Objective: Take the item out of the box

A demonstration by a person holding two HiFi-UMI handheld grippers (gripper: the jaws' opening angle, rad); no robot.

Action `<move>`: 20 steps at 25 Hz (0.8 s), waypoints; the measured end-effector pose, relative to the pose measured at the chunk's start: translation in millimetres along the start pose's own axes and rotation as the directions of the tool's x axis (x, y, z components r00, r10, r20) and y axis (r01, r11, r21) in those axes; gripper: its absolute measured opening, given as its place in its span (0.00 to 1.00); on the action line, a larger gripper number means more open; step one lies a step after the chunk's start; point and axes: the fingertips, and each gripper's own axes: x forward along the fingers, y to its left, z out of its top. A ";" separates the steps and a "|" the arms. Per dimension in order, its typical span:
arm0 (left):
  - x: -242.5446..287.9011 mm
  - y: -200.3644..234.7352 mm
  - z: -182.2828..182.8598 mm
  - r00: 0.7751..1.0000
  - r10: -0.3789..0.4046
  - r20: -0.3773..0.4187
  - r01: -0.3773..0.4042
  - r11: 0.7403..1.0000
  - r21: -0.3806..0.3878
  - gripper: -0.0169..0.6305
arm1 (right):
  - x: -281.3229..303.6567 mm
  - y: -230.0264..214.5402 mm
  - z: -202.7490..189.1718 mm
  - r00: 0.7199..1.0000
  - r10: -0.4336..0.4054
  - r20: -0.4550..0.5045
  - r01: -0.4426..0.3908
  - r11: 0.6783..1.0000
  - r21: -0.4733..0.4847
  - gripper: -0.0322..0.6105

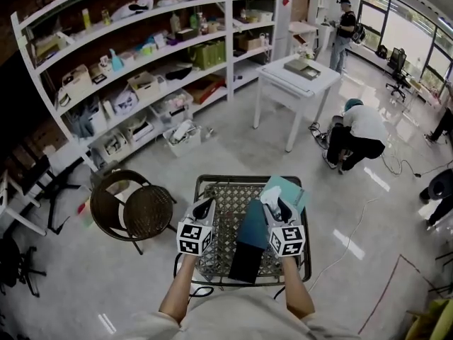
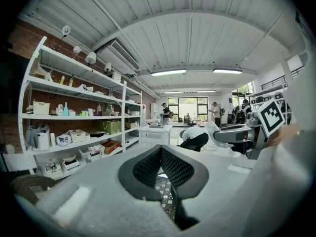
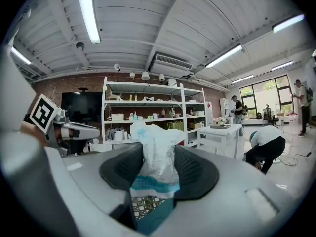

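Observation:
A white plastic-wrapped item (image 3: 155,152) with teal print stands pinched between the pads of my right gripper (image 3: 157,169), held up above the teal box (image 3: 157,217). In the head view my right gripper (image 1: 272,198) hovers over the open dark teal box (image 1: 251,225), which lies on the metal mesh table (image 1: 216,257). The lighter teal lid (image 1: 290,188) rests at the table's far right corner. My left gripper (image 1: 203,207) hangs over the table's left half with nothing in it. Its pads (image 2: 148,167) meet at the tip in the left gripper view, above the mesh (image 2: 165,194).
A round brown chair (image 1: 134,207) stands just left of the mesh table. Long white shelves (image 1: 141,69) full of goods run along the back left. A white table (image 1: 297,80) stands beyond, with a crouching person (image 1: 357,129) and cables beside it. Another person (image 1: 345,23) stands further back.

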 end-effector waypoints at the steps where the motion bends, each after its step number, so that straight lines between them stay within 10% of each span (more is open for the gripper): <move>1: 1.0 0.3 2.9 1.000 -0.001 0.006 0.001 1.000 0.003 0.03 | 0.8 -0.6 2.7 1.000 -0.001 0.006 0.001 1.000 -0.004 0.36; 20: 4.5 -2.2 13.9 1.000 0.005 0.024 -0.005 1.000 0.009 0.03 | 0.5 -8.9 12.9 1.000 -0.014 0.021 0.014 1.000 -0.026 0.36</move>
